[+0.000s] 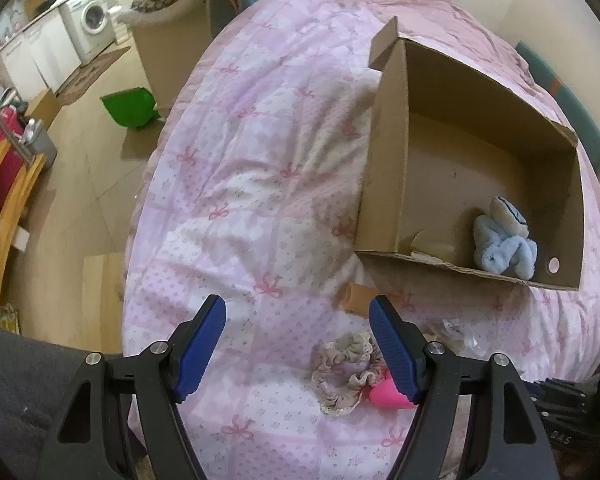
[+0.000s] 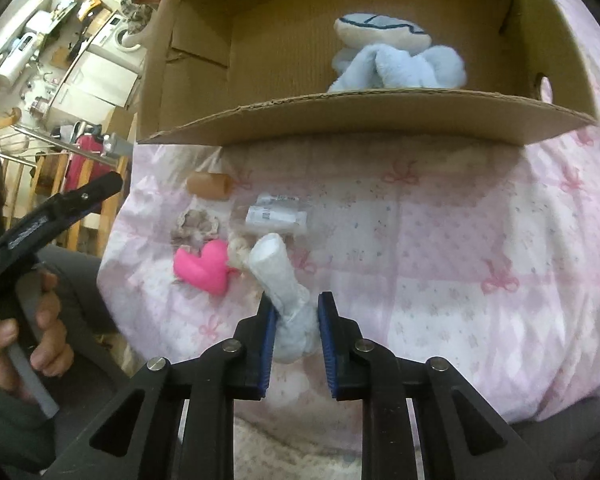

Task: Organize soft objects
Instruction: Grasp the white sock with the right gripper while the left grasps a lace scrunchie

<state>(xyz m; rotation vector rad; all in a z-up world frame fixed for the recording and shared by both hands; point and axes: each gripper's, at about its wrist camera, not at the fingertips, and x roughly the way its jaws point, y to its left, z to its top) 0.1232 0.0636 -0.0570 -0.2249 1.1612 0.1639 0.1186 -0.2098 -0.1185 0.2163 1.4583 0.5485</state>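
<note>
My right gripper (image 2: 296, 322) is clamped on a rolled white sock (image 2: 278, 276) lying on the pink quilt (image 2: 440, 240), beside a pink heart (image 2: 202, 268) and a scrunchie (image 2: 196, 222); my left gripper (image 1: 298, 344) hangs open above that scrunchie, gripping nothing; beyond stands the box (image 2: 360, 114), a blue plush (image 2: 396, 60) inside it.
</note>
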